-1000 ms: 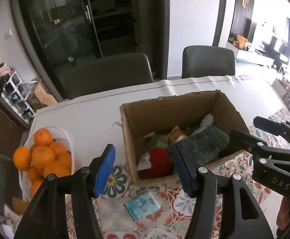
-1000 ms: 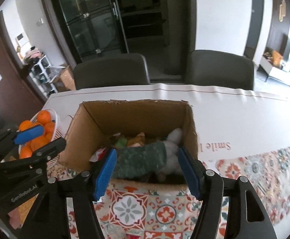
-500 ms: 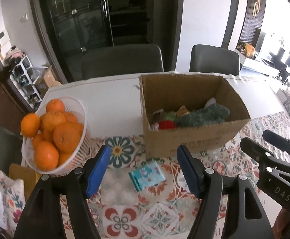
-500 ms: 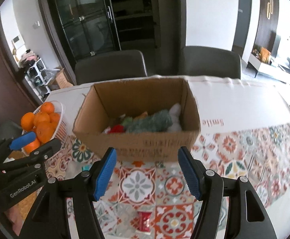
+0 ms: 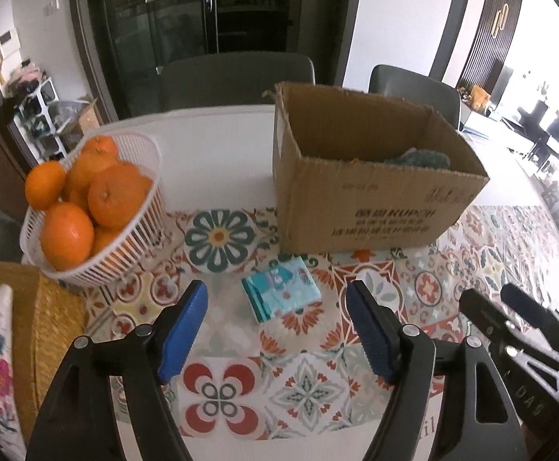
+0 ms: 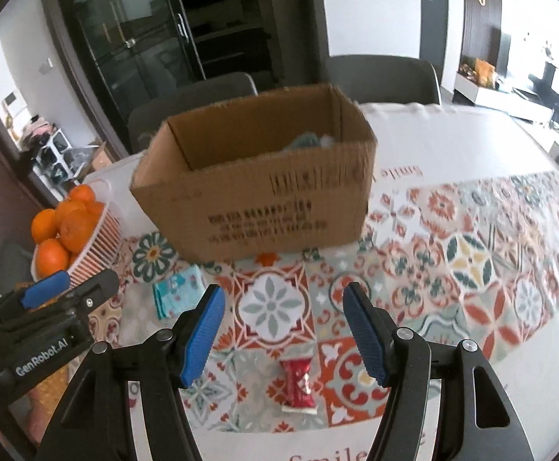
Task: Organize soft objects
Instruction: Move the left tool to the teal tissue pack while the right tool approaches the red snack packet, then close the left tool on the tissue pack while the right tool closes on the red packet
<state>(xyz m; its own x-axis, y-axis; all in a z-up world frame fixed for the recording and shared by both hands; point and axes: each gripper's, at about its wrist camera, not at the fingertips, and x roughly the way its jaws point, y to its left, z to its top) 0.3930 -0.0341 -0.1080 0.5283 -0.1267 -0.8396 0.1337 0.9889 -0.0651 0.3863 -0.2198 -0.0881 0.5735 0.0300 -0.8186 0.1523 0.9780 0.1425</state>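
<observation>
Left gripper (image 5: 277, 332) tilted down over the patterned tablecloth (image 5: 452, 280); blue pads well apart, jaws have just been opening, nothing between them but cloth; a light-blue tissue pack (image 5: 280, 290) lies flat on the cloth just beyond the tips, roughly centred on the gap, untouched. Right gripper (image 6: 283, 332) likewise tilted down, jaws parted about halfway and holding nothing; a small red wrapped packet (image 6: 298, 386) lies on the cloth below and between its fingers, clear of both pads.

Each gripper shows in the other's view: the right at the lower right edge of the left view, the left at the lower left of the right view, side by side and apart.

Beyond the tissue pack, a cardboard box (image 5: 371, 207) stands open-topped on the table, near edge on the patterned cloth; inside, a dark green soft thing (image 5: 420, 158) just tops the near wall; the rest of the contents hidden. The tissue pack sits near the box's front left corner, not touching.

Left of the box, well apart, a white slatted basket (image 5: 125, 253) heaped with oranges (image 5: 116, 196); a woven yellowish block (image 5: 37, 330) just beside the basket at the table's left edge. Behind the table, two dark chairs (image 5: 237, 80) and a dark glass-fronted cabinet (image 5: 187, 19).
</observation>
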